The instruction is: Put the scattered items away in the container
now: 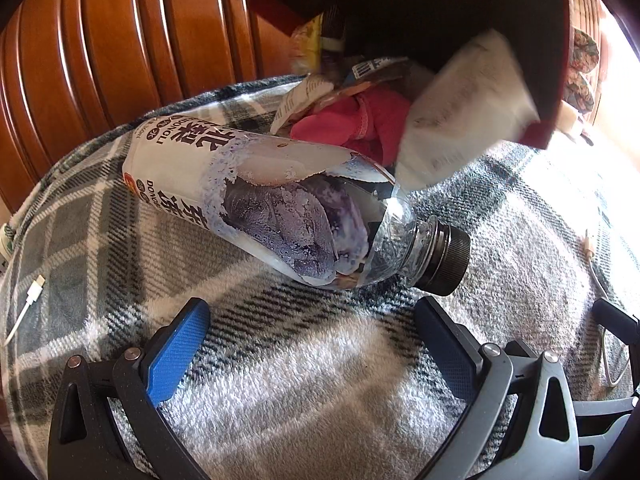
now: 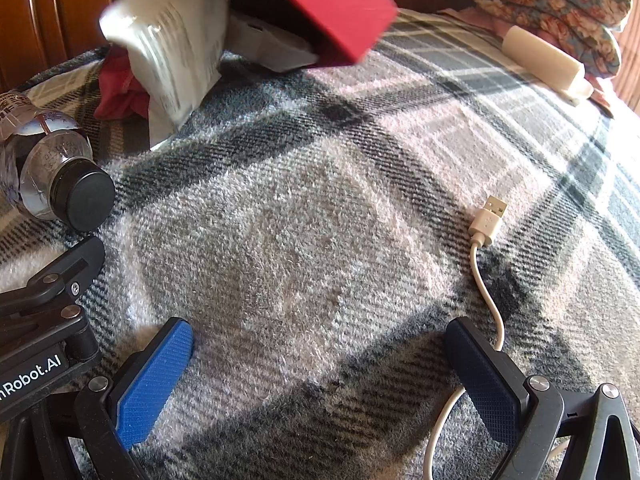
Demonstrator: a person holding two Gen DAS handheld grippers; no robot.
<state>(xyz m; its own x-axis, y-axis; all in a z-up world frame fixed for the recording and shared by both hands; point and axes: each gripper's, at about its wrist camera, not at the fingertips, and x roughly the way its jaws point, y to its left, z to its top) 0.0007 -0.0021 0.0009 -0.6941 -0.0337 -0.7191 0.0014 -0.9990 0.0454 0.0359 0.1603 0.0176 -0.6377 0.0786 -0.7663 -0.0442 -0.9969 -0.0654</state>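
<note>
While its 2 fingers gape wide and grip nothing, the left gripper (image 1: pixel 312 344) hovers over a plaid blanket (image 1: pixel 320 380), a capped bottle (image 1: pixel 280 208) lying on its side just ahead of them. Beyond it, a red container (image 1: pixel 556 92) sits tipped, spilling a white packet (image 1: pixel 464 116) and pink cloth (image 1: pixel 356 124). The right gripper (image 2: pixel 320 372), equally wide and empty, has a white USB cable (image 2: pixel 486 264) touching its right finger.
</note>
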